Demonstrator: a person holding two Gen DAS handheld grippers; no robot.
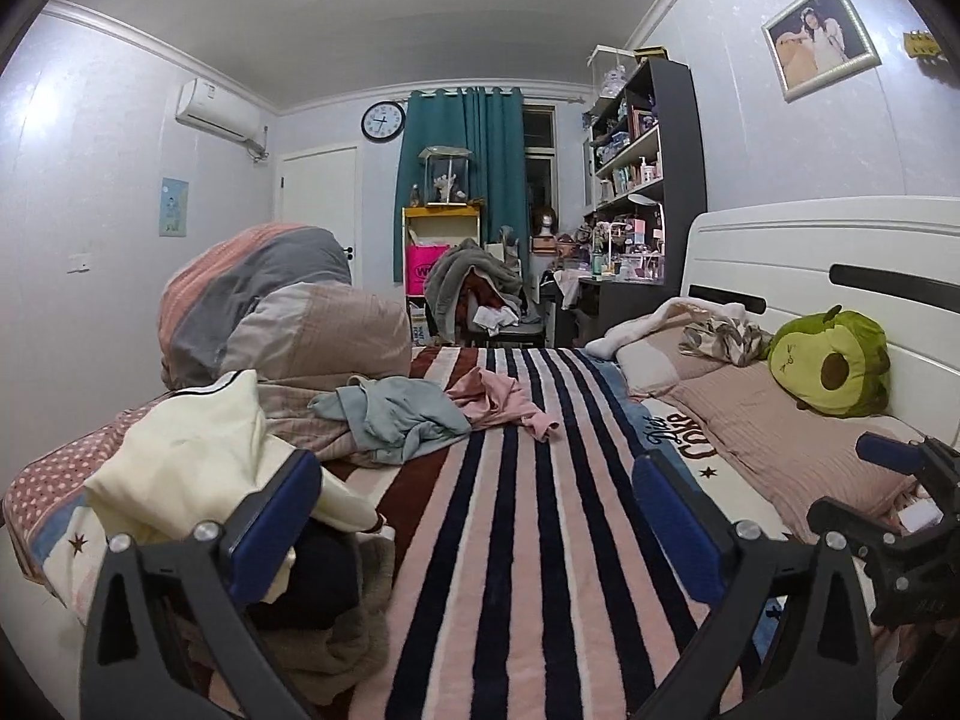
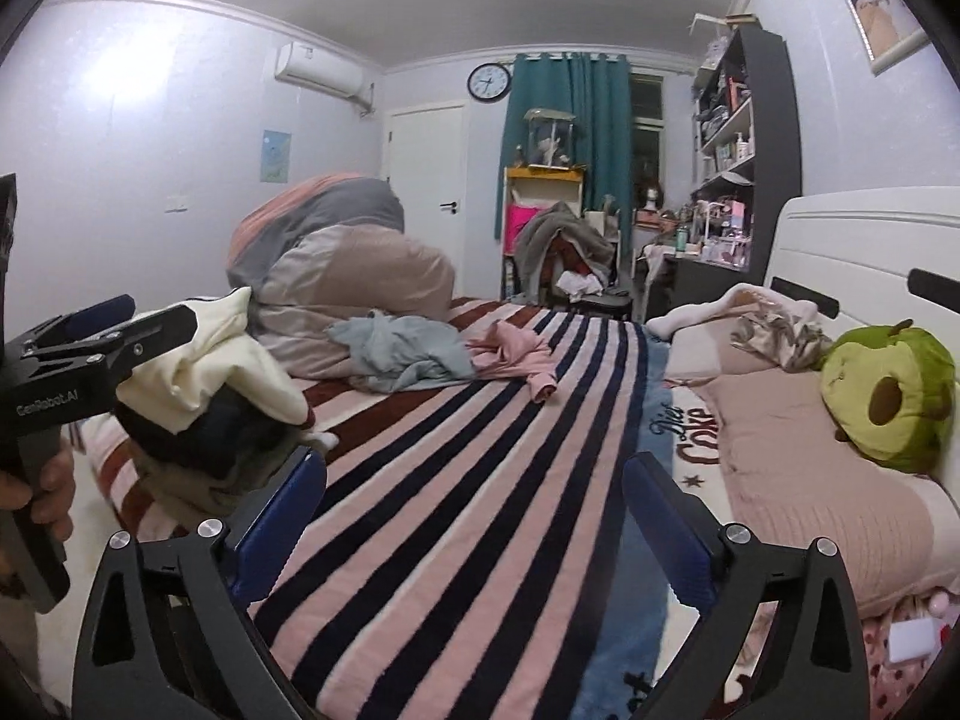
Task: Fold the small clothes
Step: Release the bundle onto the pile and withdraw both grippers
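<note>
Overlapping dark garment [image 1: 312, 576], perhaps folded

A cream garment [image 1: 198, 450] covers most of the dark clothes [image 1: 312, 576] under it. The right tongs [image 1: 888, 462] are cut off at the left wrist view's edge (jaw state unclear there). Items on the shelves [image 1: 636, 162] are too small to tell.
</note>
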